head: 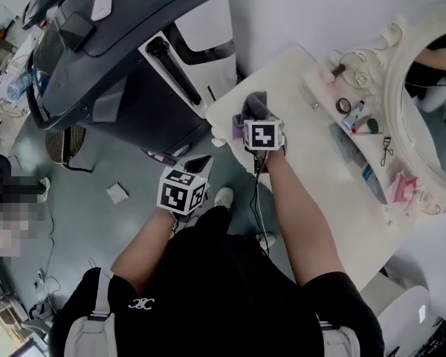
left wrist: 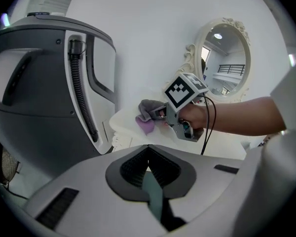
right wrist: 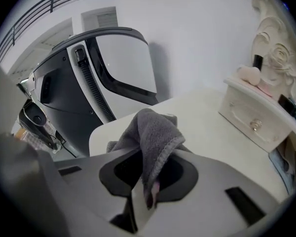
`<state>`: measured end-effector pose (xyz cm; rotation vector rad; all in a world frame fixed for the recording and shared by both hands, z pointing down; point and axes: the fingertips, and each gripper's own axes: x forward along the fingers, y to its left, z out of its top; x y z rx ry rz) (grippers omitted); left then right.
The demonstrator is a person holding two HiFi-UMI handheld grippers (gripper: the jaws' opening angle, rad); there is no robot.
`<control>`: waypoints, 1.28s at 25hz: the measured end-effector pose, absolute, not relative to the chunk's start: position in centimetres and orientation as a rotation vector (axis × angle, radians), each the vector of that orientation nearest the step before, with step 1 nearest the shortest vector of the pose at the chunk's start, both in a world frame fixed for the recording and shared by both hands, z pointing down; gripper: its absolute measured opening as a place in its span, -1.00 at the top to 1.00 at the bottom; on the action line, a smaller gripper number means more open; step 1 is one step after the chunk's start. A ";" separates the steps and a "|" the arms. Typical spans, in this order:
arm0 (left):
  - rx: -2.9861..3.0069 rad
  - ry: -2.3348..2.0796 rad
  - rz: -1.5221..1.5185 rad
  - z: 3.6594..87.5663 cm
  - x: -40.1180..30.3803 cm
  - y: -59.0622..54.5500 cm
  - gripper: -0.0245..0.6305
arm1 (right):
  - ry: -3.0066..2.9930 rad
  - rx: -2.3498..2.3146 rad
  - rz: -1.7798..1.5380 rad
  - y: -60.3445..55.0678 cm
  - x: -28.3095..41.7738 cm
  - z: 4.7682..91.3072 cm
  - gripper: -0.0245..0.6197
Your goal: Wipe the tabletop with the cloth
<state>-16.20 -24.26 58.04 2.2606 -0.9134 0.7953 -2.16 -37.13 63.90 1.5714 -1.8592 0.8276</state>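
The person's black shirt (head: 230, 288) fills the bottom of the head view, and both bare forearms reach forward from it. The left gripper (head: 199, 162) hangs over the grey floor (head: 97, 222), off the table's edge, behind and to the left of the right gripper (head: 256, 117). Its jaws are pressed together with nothing between them, and they point toward the table corner and the other gripper. The right gripper is over the near corner of the cream table (head: 312, 177), its jaws clenched on a grey cloth (head: 254, 104). The cloth bunches up out of the jaws and spills forward onto the tabletop just ahead of them, with a purple patch showing at its lower left side. The right hand (left wrist: 193, 116) wraps the handle behind the marker cube. Beyond the cloth and left of both grippers stands a big grey and white machine (head: 119, 43), close against the table corner. To the right of the right gripper, along the far side of the table, sits a small drawer box (right wrist: 251, 117) with small cosmetic things on and beside it, under an ornate oval mirror (head: 431, 73).
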 end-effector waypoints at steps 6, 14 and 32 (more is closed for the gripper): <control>2.197 -0.978 0.788 58.9 -19.6 -25.3 0.90 | -1.841 1.548 0.856 -41.6 -5.4 64.2 0.73; 2.185 -0.996 0.784 59.2 -20.3 -26.5 0.90 | -1.817 1.547 0.969 -45.2 -5.0 63.7 0.74; 2.294 -0.846 0.834 58.4 -14.4 -25.5 0.90 | -1.668 1.814 1.042 -39.7 7.5 63.7 0.74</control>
